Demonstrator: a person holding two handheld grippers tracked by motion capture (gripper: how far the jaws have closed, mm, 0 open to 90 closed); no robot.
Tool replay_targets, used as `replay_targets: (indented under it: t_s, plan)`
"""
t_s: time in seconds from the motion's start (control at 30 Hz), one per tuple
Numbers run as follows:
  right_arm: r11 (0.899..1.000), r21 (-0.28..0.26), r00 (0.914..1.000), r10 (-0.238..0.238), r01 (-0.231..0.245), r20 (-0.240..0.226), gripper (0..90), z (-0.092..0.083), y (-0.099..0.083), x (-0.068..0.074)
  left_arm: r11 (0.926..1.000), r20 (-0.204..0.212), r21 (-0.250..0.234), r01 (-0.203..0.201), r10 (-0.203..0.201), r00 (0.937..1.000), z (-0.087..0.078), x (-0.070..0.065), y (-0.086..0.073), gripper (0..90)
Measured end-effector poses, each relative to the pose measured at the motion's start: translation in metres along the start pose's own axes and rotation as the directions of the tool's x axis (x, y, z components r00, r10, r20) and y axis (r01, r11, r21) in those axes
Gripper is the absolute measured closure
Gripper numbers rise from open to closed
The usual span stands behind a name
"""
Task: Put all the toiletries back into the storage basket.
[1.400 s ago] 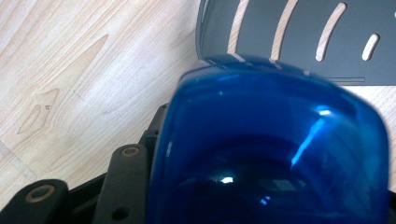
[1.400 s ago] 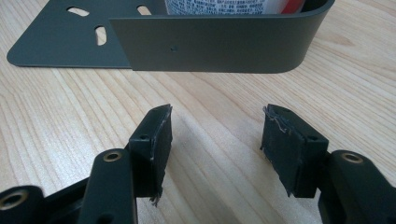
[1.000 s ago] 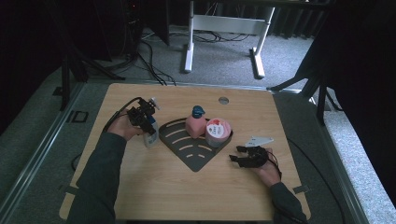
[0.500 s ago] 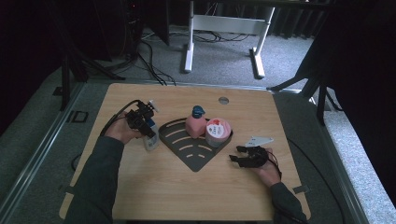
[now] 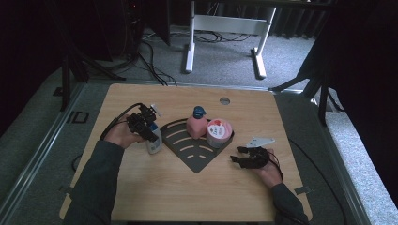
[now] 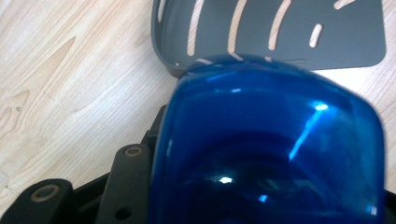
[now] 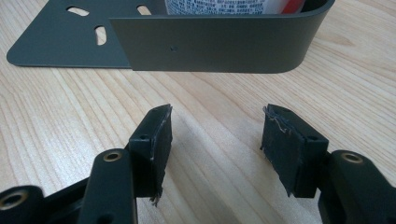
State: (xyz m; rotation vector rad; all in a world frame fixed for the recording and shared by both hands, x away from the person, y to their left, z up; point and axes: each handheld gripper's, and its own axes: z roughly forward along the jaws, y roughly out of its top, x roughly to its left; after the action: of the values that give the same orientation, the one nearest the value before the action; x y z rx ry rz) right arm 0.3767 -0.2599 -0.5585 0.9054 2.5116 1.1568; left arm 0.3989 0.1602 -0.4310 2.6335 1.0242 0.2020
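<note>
My left gripper (image 5: 144, 127) is shut on a white bottle (image 5: 154, 143) at its blue cap (image 6: 271, 149), which sits close between the jaws in the left gripper view. The bottle hangs upright just left of a dark grey slotted corner tray (image 5: 187, 152); I cannot tell whether its base touches the table. In the tray stand a pink bottle (image 5: 195, 124) with a blue cap and a red-and-white tub (image 5: 218, 132). My right gripper (image 7: 215, 140) rests low over the wood to the tray's right, open and holding nothing, facing the tray wall (image 7: 215, 44).
The wooden table (image 5: 159, 197) has bare room in front of the tray and a round grommet (image 5: 225, 100) near its far edge. Cables trail from the left gripper. Beyond the table are grey carpet, a white desk frame (image 5: 190, 42) and dark stands.
</note>
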Motion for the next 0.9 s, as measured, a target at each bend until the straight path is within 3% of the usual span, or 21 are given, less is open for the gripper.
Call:
replay_targets:
  t_s: [0.37,0.67,0.9]
  plan:
    - [1.0,-0.001,1.0,0.0,0.0,0.0,42.5,0.0,0.0,0.0,0.9986,0.011,-0.017,-0.05,0.05,0.9987,-0.007,-0.014,0.004,55.6]
    - [1.0,-0.001,1.0,0.0,0.0,0.0,42.5,0.0,0.0,0.0,0.9926,0.038,-0.042,-0.114,0.116,0.9926,-0.015,-0.03,0.012,55.6]
    - [1.0,-0.001,1.0,0.001,-0.001,-0.001,42.5,0.0,0.0,0.0,0.9898,0.053,-0.054,-0.132,0.135,0.9894,-0.017,-0.036,0.017,55.6]
